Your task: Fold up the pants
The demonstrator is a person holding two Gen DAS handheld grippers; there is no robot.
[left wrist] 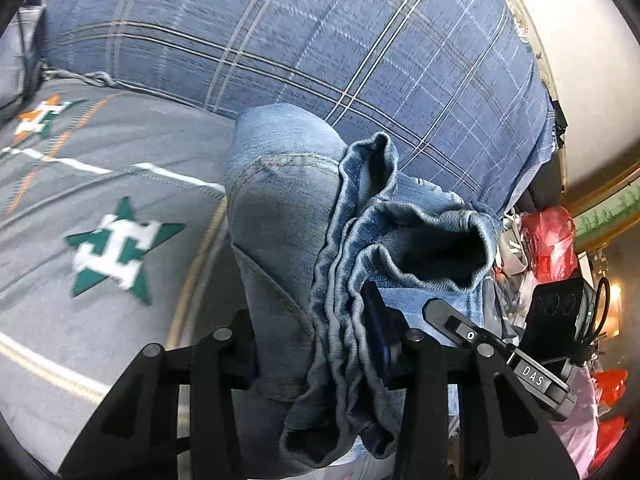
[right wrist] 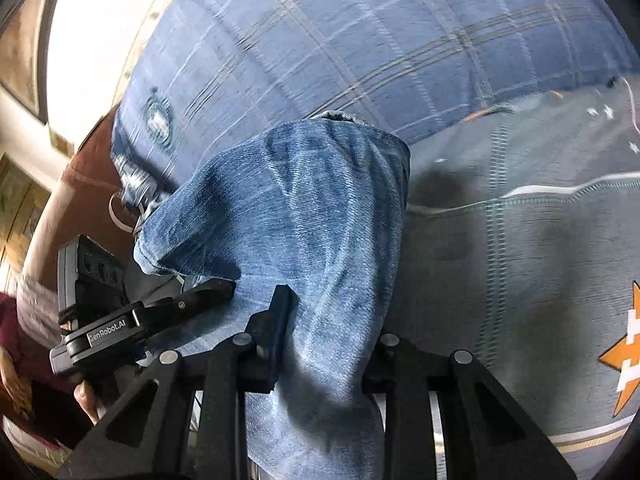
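A bed carries everything, covered by a grey blanket point(left wrist: 120, 168) with green and orange stars. At twelve o'clock a blue plaid pillow point(left wrist: 320, 40) lies on it.

left gripper point(left wrist: 320, 344) left jaw hidden behind jeans point(left wrist: 280, 216); bedcover point(right wrist: 520, 240) blurred

a home bedroom, by the look of it: the work surface is a bed spread with a grey quilt point(left wrist: 120, 152) stitched with green and orange star emblems, and a big blue plaid pillow point(left wrist: 320, 40) lies at its far edge. beside the bed sits household clutter, including red plastic bags point(left wrist: 548, 240), against a pale wall point(left wrist: 580, 60).
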